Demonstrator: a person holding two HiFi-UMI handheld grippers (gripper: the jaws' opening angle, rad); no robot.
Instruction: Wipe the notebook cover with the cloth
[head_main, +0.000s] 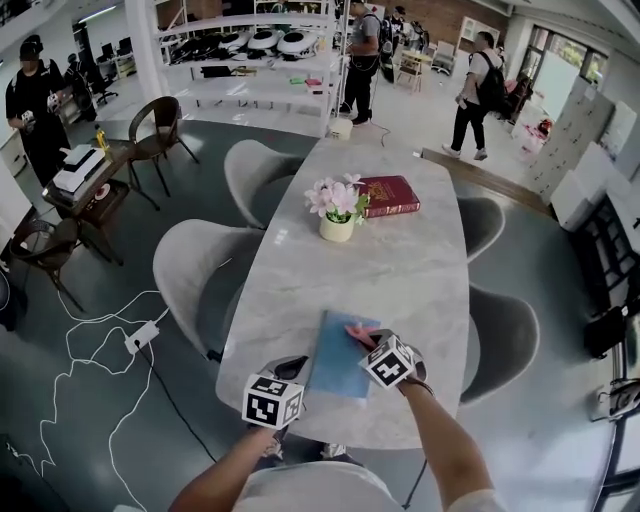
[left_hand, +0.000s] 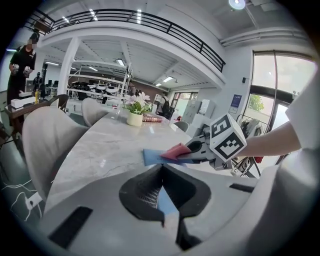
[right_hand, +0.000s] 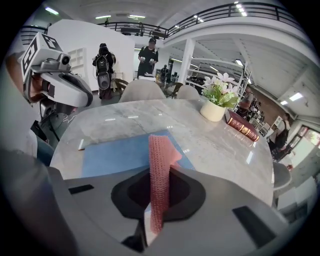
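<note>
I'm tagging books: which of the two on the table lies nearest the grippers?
The blue notebook, flat beneath the pink cloth; the dark red book lies far off beside the flower pot.

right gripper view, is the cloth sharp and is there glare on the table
Right gripper view: the pink cloth is sharp enough to show its weave, the blue notebook is clear too, and white light streaks glare on the marble table; fisheye curves the edges. Left gripper view: similar glints.

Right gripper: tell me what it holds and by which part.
The right gripper is shut on the pink cloth, pinched along its length, one end sticking out ahead over the blue notebook.
</note>
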